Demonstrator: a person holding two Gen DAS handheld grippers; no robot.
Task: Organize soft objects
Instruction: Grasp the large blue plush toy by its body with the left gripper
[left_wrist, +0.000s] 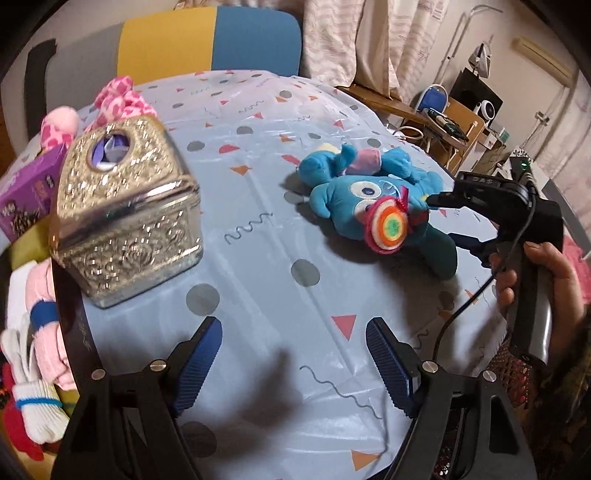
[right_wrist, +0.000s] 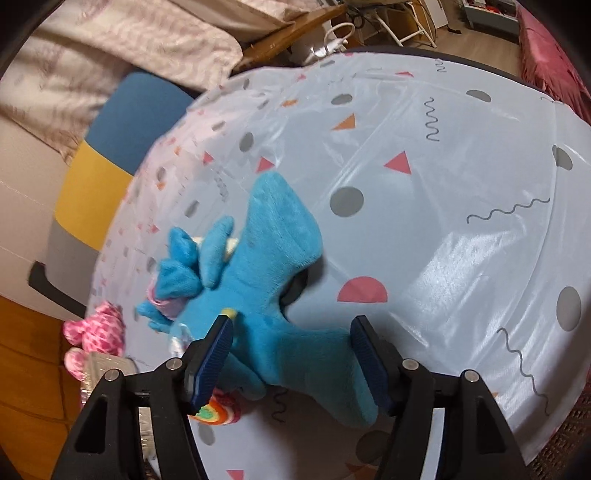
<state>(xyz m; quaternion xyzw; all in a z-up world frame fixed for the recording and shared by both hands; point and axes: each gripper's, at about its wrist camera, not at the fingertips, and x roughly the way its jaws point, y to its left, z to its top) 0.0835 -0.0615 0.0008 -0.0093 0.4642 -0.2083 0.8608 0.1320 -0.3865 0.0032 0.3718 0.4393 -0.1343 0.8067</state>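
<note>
**Desk:** What sits on the table, left to right?

**Photographer:** From the left wrist view, rolled white socks (left_wrist: 27, 402) and a pink cloth bundle (left_wrist: 46, 317) lie off the table edge at 8 o'clock. A purple box (left_wrist: 26, 199) and a pink spotted plush (left_wrist: 118, 99) are at 10 o'clock, behind an ornate silver tissue box (left_wrist: 125, 218). The patterned blue tablecloth (left_wrist: 258, 258) covers the round table. The blue plush toy (left_wrist: 373, 206) lies at 2 o'clock, a rainbow lollipop disc (left_wrist: 388, 229) on its front.

**Desk:** And the grippers?

**Photographer:** The left gripper (left_wrist: 293, 365) hangs at 6 o'clock over bare cloth, jaws wide apart and empty. The right gripper (left_wrist: 454, 218), held in a hand (left_wrist: 539, 273) at 3 o'clock, reaches the toy's side.

**Desk:** Is the toy gripped?

**Photographer:** The right wrist view shows the right gripper (right_wrist: 291, 354) spread wide with the blue plush toy (right_wrist: 273, 280) between its pads (right_wrist: 212, 354). Both sit against the plush, but I cannot tell whether they squeeze it. The toy rests on the tablecloth (right_wrist: 461, 221).
</note>
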